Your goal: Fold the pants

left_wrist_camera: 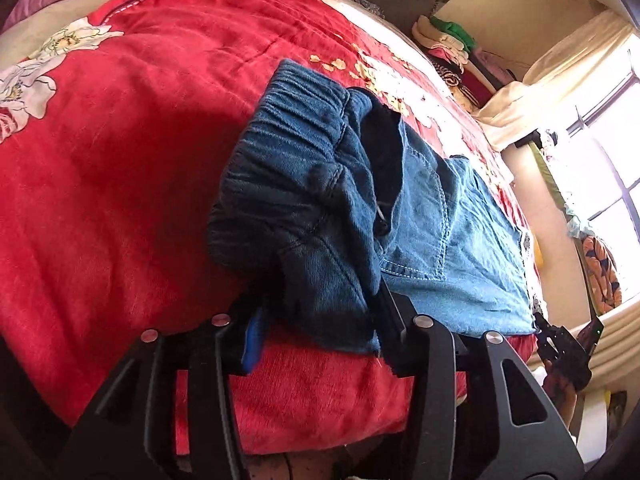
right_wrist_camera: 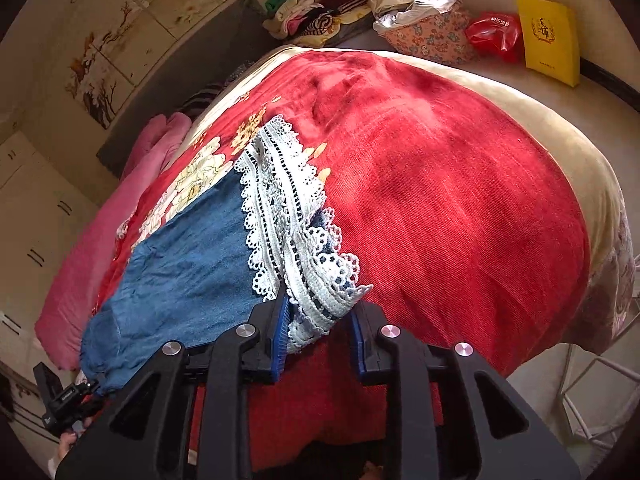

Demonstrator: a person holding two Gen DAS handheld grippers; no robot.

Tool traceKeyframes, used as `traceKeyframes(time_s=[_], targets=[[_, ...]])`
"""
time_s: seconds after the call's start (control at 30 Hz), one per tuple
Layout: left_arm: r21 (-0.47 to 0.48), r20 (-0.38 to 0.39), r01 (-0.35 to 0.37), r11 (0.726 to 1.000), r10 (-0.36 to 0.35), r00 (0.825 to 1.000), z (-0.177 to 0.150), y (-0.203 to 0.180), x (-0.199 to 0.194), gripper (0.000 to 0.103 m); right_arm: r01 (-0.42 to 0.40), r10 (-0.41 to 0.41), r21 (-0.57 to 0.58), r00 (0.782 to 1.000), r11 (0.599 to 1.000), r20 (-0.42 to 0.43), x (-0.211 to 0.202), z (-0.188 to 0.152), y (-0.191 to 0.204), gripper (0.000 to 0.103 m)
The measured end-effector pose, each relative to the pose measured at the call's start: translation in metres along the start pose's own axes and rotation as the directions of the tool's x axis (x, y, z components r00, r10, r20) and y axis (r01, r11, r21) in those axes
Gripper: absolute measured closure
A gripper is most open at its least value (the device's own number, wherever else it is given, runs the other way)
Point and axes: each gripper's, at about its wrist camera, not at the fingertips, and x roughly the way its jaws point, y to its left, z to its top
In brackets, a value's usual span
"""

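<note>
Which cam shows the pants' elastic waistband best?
Left wrist view. The gathered waistband fills the centre of the frame, its ribbing sharp, on the blue pants. The right wrist view shows none of it, only the lace-trimmed cuffs and a stretch of leg.

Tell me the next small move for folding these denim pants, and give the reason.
Probably lift both ends together and carry the lace hem toward the waistband. The pants lie lengthwise on the red blanket, the left gripper has waist-end denim between its fingers, and the right gripper has the lace hem between its fingers, so each end looks ready to move.
</note>
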Motion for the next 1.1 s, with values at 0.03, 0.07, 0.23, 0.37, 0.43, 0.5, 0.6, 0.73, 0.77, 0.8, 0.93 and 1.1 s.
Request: traceKeyframes(time_s=[0.03, 0.07, 0.23, 0.37, 0.43, 0.5, 0.6, 0.73, 0.77, 0.8, 0.93, 1.1], targets=[[0.001, -0.001, -0.002, 1.0, 0.002, 1.0, 0.0, 0.0, -0.001, 0.057, 0.003, -0.003, 0.007, 1.0, 1.0, 0.0, -0.002, 0.0, -0.001, 0.077], [0.0, -0.003, 0.0, 1.0, 0.0, 1.0, -0.001, 0.001, -0.004, 0.055, -0.001, 0.001, 0.01, 1.0, 1.0, -0.001, -0.004, 0.0, -0.002, 0.076], [0.051, 0.02, -0.018, 0.999, 0.017, 1.0, -0.002, -0.005, -0.023, 0.046, 0.01, -0.01, 0.008, 0.999, 1.0, 0.032, -0.021, 0.001, -0.004, 0.071], [0.083, 0.062, -0.057, 0.995, 0.052, 0.997, -0.007, -0.011, -0.043, 0.038, 0.053, -0.051, -0.014, 0.994, 0.999, 0.097, -0.04, 0.004, -0.003, 0.064], [0.108, 0.108, -0.097, 0.989, 0.085, 0.99, -0.01, -0.018, -0.054, 0.029, 0.049, -0.046, -0.018, 0.991, 0.999, 0.126, -0.05, 0.007, -0.001, 0.062], [0.158, 0.148, -0.127, 0.979, 0.104, 0.984, -0.013, -0.03, -0.062, 0.027, 0.047, -0.041, -0.04, 0.989, 0.998, 0.145, -0.057, 0.008, 0.005, 0.061], [0.251, 0.207, -0.174, 0.952, 0.123, 0.971, -0.012, -0.054, -0.066, 0.021, 0.022, -0.008, -0.087, 0.987, 0.996, 0.159, -0.059, 0.007, 0.022, 0.057], [0.378, 0.214, -0.161, 0.912, 0.083, 0.973, -0.004, -0.092, -0.056, 0.013, -0.017, 0.041, -0.177, 0.99, 0.984, 0.136, -0.049, 0.003, 0.053, 0.053], [0.393, 0.203, -0.147, 0.908, 0.07, 0.977, -0.002, -0.1, -0.052, 0.012, -0.025, 0.05, -0.196, 0.991, 0.98, 0.125, -0.044, 0.002, 0.06, 0.052], [0.416, 0.194, -0.136, 0.899, 0.058, 0.979, 0.001, -0.109, -0.046, 0.012, -0.031, 0.057, -0.216, 0.992, 0.976, 0.113, -0.04, 0.002, 0.068, 0.052], [0.498, 0.137, -0.089, 0.862, 0.023, 0.99, 0.007, -0.143, -0.014, 0.01, -0.056, 0.08, -0.284, 0.994, 0.957, 0.072, -0.024, -0.002, 0.092, 0.047], [0.514, -0.013, 0.034, 0.857, -0.031, 0.999, 0.018, -0.165, 0.038, 0.01, -0.07, 0.081, -0.342, 0.997, 0.937, 0.019, -0.002, -0.006, 0.109, 0.044]])
